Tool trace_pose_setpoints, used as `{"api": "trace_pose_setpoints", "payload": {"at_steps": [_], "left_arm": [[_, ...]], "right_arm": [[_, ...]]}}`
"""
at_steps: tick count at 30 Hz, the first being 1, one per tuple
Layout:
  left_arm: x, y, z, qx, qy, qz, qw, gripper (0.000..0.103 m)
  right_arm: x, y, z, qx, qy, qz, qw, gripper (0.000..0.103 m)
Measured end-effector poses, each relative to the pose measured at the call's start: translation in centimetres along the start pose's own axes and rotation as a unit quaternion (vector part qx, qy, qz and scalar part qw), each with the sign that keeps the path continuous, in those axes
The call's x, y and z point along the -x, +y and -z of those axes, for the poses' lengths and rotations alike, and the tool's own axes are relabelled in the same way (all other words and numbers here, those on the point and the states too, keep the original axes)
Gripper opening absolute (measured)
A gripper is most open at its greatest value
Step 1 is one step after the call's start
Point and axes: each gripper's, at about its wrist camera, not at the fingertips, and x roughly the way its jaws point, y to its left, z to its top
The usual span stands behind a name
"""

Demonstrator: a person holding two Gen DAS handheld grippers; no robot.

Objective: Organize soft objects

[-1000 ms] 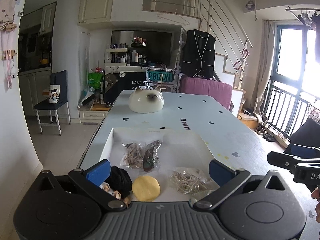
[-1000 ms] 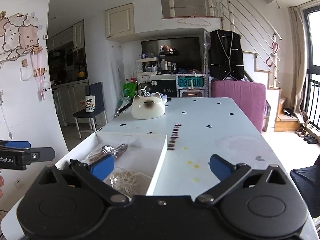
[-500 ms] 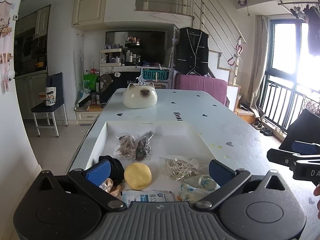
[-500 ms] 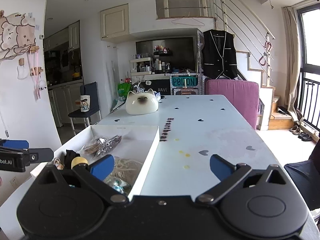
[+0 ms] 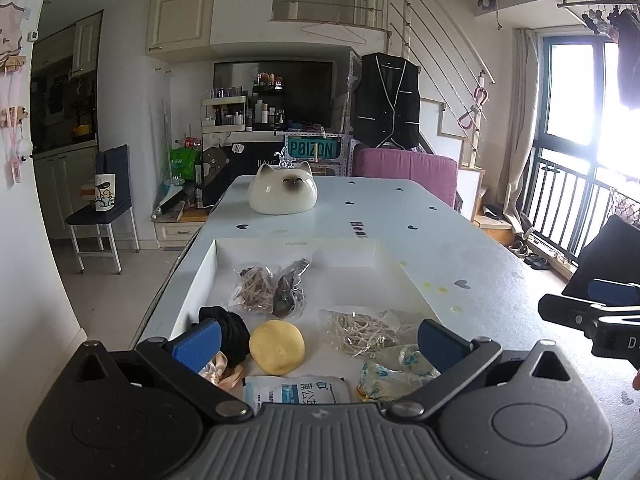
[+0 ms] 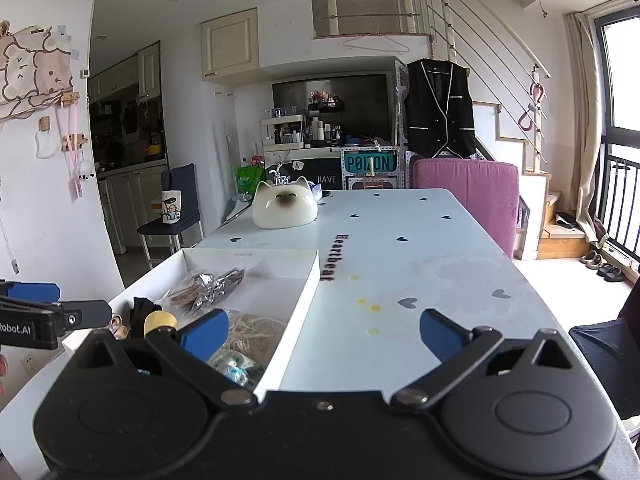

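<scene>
A shallow white tray (image 5: 200,280) on the table holds soft items: a round yellow sponge (image 5: 277,346), a black fabric bundle (image 5: 230,326), a pink scrunchie (image 5: 224,374), bags of rubber bands (image 5: 366,330) (image 5: 256,290), a white wipes packet (image 5: 296,392) and a patterned pouch (image 5: 394,372). My left gripper (image 5: 318,342) hovers open above the tray's near end, nothing between its fingers. My right gripper (image 6: 324,330) is open too, over the tray's right wall (image 6: 296,324) and the bare table. The sponge (image 6: 160,322) shows in the right wrist view as well.
A cream cat-face ornament (image 5: 283,194) sits at the table's (image 5: 460,256) far end. A purple chair (image 5: 404,174) stands behind the table. A dark chair (image 5: 108,200) with a mug stands to the left on the floor. The balcony door is at the right.
Both grippers have drawn back toward the table's near end and risen a little; more of the tray's near contents, the wipes packet and the patterned pouch, have come into view. Both stayed open.
</scene>
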Motion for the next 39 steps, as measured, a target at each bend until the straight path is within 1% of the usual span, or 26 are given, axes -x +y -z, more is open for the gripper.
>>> {"api": "trace_pose_setpoints", "payload": {"at_steps": [39], "left_arm": [[-0.15, -0.25, 0.10, -0.004, -0.002, 0.002, 1.0000, 0.103]], "right_arm": [[0.06, 0.25, 0.19, 0.000, 0.002, -0.004, 1.000, 0.103]]}}
